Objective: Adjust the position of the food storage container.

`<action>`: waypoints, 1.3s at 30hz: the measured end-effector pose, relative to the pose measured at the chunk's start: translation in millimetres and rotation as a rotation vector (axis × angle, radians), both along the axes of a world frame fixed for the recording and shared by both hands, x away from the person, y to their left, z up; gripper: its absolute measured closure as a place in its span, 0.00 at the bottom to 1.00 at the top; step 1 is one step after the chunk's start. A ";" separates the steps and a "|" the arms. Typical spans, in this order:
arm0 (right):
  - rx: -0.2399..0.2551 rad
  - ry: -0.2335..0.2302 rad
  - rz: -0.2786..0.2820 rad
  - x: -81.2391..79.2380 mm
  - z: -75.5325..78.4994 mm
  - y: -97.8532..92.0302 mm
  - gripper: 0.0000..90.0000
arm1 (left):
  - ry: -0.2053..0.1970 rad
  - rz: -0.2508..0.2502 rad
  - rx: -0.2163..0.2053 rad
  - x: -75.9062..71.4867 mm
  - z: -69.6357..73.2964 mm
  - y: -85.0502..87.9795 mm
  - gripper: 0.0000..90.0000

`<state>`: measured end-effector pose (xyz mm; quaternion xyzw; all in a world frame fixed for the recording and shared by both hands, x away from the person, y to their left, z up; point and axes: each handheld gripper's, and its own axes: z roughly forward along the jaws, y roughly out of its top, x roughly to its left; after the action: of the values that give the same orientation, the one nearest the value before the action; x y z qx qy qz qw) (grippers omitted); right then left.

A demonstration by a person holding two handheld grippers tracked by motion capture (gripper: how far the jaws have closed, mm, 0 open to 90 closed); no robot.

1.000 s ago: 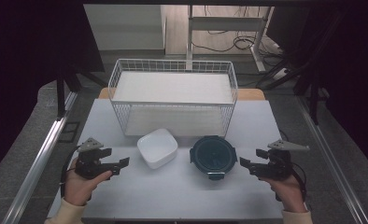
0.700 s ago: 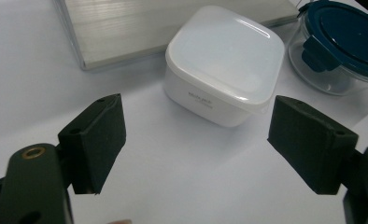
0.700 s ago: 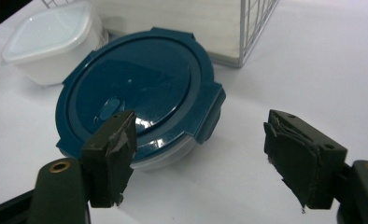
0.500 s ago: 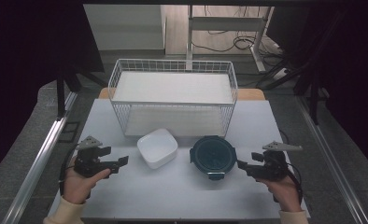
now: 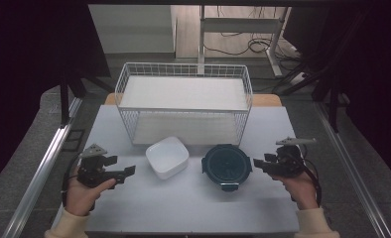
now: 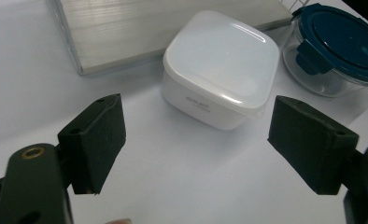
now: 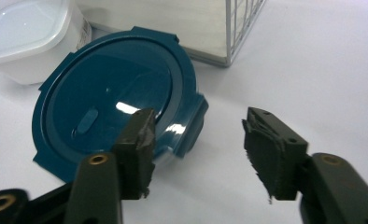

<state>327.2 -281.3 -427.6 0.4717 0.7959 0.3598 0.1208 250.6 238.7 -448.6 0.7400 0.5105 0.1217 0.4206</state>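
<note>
While left gripper (image 5: 126, 172) fingers spread, right gripper (image 5: 257, 162) fingers closing, nothing between, beside round container (image 5: 227, 164)

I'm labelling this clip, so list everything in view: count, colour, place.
Basket: one, white wire, at the far side of the table.
Square box: one, white with a lid, in front of the basket, left of centre.
Round box: one, clear with a dark blue clip lid, right of the square box.
Table: one, white top.
Left gripper: one, black, near left, jaws open towards the square box, nothing between them.
Right gripper: one, black, near right beside the round box; jaws have just been closing, apart, with nothing between them.
Hands: two, cream sleeves, at the near edge.
</note>
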 end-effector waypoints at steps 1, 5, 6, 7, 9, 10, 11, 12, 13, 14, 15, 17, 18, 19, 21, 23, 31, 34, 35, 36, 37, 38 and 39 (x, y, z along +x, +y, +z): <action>0.000 0.000 0.000 0.0 0.0 0.0 0.54 | 0.001 0.002 -0.003 0.5 -0.4 0.9 0.21; -0.034 0.030 0.015 25.6 2.7 12.7 0.61 | -0.001 -0.002 -0.008 0.1 0.4 2.8 0.21; -0.034 0.030 0.015 25.6 2.7 12.7 0.61 | -0.001 -0.002 -0.008 0.1 0.4 2.8 0.21; -0.045 0.042 0.018 35.1 2.1 18.3 0.64 | -0.003 -0.001 -0.010 -0.2 0.9 2.9 0.21; -0.066 0.051 0.034 44.5 0.5 24.0 0.68 | -0.002 0.000 -0.009 0.0 0.8 3.1 0.21; -0.066 0.051 0.034 44.5 0.5 24.0 0.68 | -0.002 0.000 -0.009 0.2 0.5 3.1 0.21; -0.071 0.053 0.035 47.3 -0.2 25.8 0.70 | 0.001 -0.001 -0.007 0.6 -0.2 3.1 0.21; -0.080 0.057 0.040 50.9 -1.2 27.7 0.73 | 0.005 -0.001 -0.004 1.2 -1.3 2.8 0.21; -0.101 0.059 0.053 57.0 -3.4 30.6 0.77 | 0.010 -0.001 -0.002 1.8 -2.7 1.9 0.21; -0.101 0.059 0.053 57.0 -3.4 30.6 0.77 | 0.010 -0.001 -0.002 1.8 -2.7 1.9 0.21; -0.108 0.060 0.059 59.3 -4.6 32.2 0.79 | 0.010 -0.003 -0.001 2.2 -3.3 1.4 0.21; -0.135 0.061 0.083 63.0 -7.1 35.3 0.88 | 0.012 -0.001 0.003 2.8 -4.0 0.7 0.21; -0.150 0.059 0.101 65.4 -10.1 38.5 0.94 | 0.011 0.000 0.003 2.7 -3.8 1.3 0.21; -0.150 0.059 0.101 65.4 -10.1 38.5 0.94 | 0.011 0.000 0.003 2.7 -3.8 1.3 0.21; -0.160 0.056 0.122 67.6 -13.7 41.8 0.98 | 0.010 0.007 -0.001 2.5 -3.1 3.7 0.21; -0.176 0.043 0.146 70.6 -18.0 48.7 0.99 | 0.010 0.012 -0.003 2.7 -3.0 5.5 0.21; -0.227 0.019 0.177 77.3 -26.4 56.9 1.00 | 0.020 0.015 0.002 4.8 -6.6 6.4 0.21; -0.258 0.011 0.190 77.2 -29.7 59.5 1.00 | 0.023 0.016 0.006 5.6 -7.7 6.4 0.21; -0.265 0.002 0.195 77.0 -30.1 60.0 1.00 | 0.024 0.016 0.008 5.9 -8.1 6.4 0.21; -0.265 0.002 0.195 77.0 -30.1 60.0 1.00 | 0.024 0.016 0.008 5.9 -8.1 6.4 0.21; -0.267 -0.001 0.198 76.9 -30.1 60.0 1.00 | 0.026 0.015 0.009 6.4 -8.8 6.3 0.21; -0.269 -0.003 0.200 76.5 -30.1 60.2 1.00 | 0.027 0.015 0.007 6.6 -9.2 6.1 0.21; -0.275 -0.006 0.209 76.0 -30.0 60.3 1.00 | 0.029 0.014 0.006 6.8 -9.7 5.8 0.21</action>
<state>403.2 -220.9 -457.6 0.3645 0.8818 0.2597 0.1485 257.4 244.4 -458.3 0.7394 0.5213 0.1152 0.4102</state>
